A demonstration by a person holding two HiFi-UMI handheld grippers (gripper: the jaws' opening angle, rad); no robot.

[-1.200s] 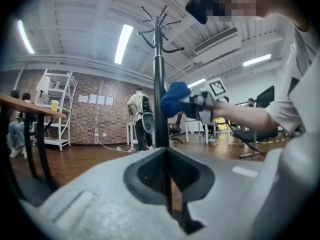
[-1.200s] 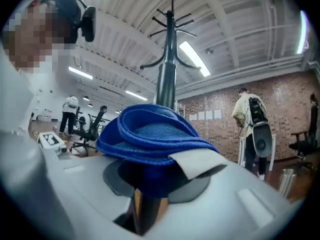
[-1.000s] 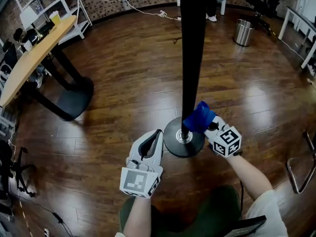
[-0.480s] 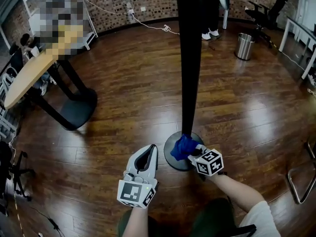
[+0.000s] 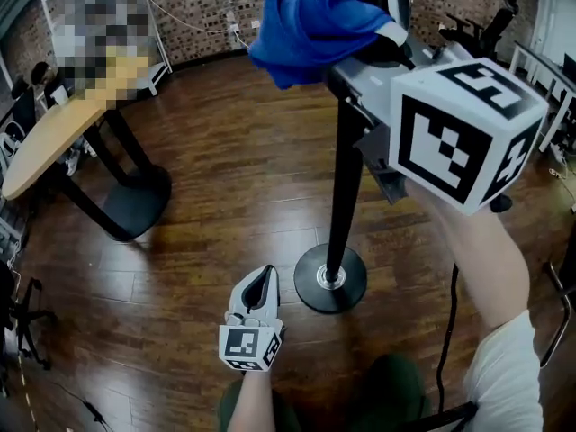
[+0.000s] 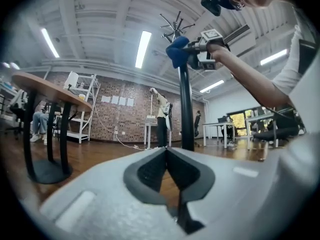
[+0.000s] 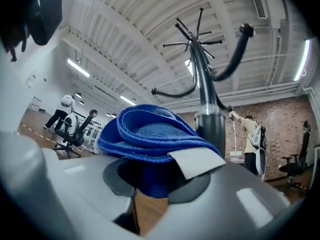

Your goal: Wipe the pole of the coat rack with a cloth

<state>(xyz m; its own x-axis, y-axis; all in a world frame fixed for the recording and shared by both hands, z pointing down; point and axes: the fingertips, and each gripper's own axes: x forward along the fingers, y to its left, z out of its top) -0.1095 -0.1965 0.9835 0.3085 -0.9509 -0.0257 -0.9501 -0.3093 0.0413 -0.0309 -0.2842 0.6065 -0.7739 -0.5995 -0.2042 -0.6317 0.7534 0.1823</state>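
Observation:
The black coat rack pole (image 5: 345, 187) rises from a round black base (image 5: 330, 278) on the wood floor. My right gripper (image 5: 353, 45) is raised high, close to the head camera, and is shut on a blue cloth (image 5: 310, 18) held against the upper pole. In the right gripper view the cloth (image 7: 150, 139) bunches over the jaws, with the pole (image 7: 212, 126) and its hooks (image 7: 197, 39) just beyond. My left gripper (image 5: 260, 284) hangs low beside the base, shut and empty. From the left gripper view its jaws (image 6: 167, 156) meet, and the pole (image 6: 186, 109) stands ahead.
A wooden table (image 5: 58, 124) on a black pedestal (image 5: 135, 196) stands to the left, with white shelving (image 5: 139, 25) behind it. An office chair (image 5: 490, 16) and a white desk (image 5: 540, 61) are at the back right. A person (image 6: 161, 115) stands far off.
My right gripper has carried the cloth from the foot of the pole up to its upper part, close to the head camera. The left gripper has stayed low near the base.

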